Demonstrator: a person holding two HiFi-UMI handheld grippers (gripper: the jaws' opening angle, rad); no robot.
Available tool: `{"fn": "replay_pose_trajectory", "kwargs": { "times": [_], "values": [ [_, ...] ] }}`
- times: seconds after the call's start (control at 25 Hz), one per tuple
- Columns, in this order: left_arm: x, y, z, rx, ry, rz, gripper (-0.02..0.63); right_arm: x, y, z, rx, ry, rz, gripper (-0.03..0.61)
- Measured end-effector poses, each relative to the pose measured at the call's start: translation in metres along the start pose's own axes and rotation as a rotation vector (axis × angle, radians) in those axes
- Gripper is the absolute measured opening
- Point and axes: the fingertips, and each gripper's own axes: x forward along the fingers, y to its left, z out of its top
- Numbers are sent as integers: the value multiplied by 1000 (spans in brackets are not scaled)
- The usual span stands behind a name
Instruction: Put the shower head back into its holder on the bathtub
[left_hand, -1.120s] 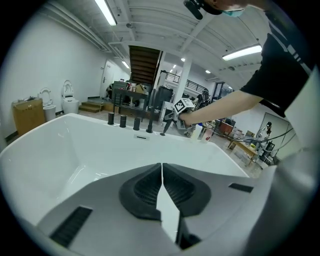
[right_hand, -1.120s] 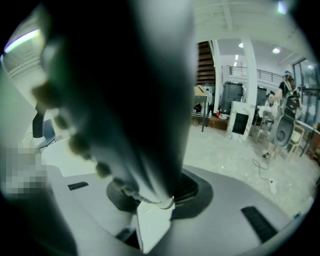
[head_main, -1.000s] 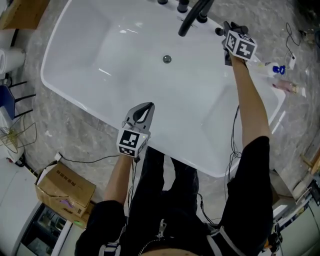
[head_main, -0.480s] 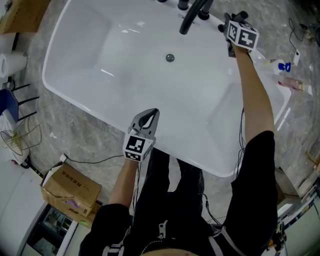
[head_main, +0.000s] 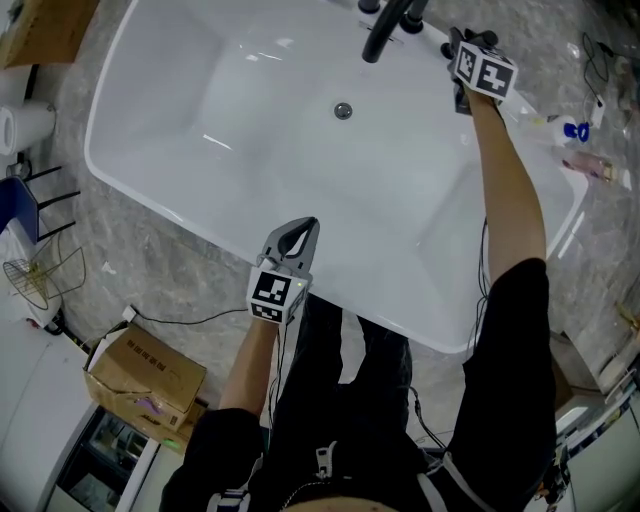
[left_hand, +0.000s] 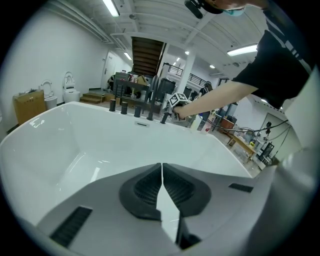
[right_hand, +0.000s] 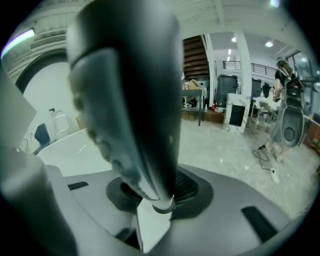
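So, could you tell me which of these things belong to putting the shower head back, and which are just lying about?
Belongs to the job:
shower head, clamped in the right hand-held gripper; bathtub; black fittings on its far rim.

Just lying about:
cardboard box; bottle with a blue top.

The left hand-held gripper is shut and empty.

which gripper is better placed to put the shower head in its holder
Right, most likely. The right gripper is shut on the shower head at the far rim of the tub, beside the black fittings. The left gripper is shut, empty, over the near rim.
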Motion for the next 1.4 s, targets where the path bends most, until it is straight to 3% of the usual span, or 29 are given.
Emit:
{"fn": "replay_pose_trajectory", "kwargs": {
  "times": [0.16,0.4,0.56,0.8,1.0,1.16,1.4],
  "values": [
    [0,2,-2,-6,0,1,28,-1,3,-1,-14,-4,5,126],
    [0,-3,5,-2,-14,-4,28,-18,-2,-9,-12,8,-13,186],
    [-5,-4,16,3,-30,10,28,-53,-1,-11,44,-21,-12,185],
    [-18,-13,41,15,-54,11,28,-130,28,-22,129,-44,54,107],
    [-30,-37,73,48,-85,-9,28,-197,53,-17,11,-87,97,12],
    [-45,-57,100,82,-105,-18,28,-253,69,2,-115,-130,132,9],
    [-67,-76,158,134,-178,-34,28,-336,86,47,-92,-250,131,9]
  ]
}}
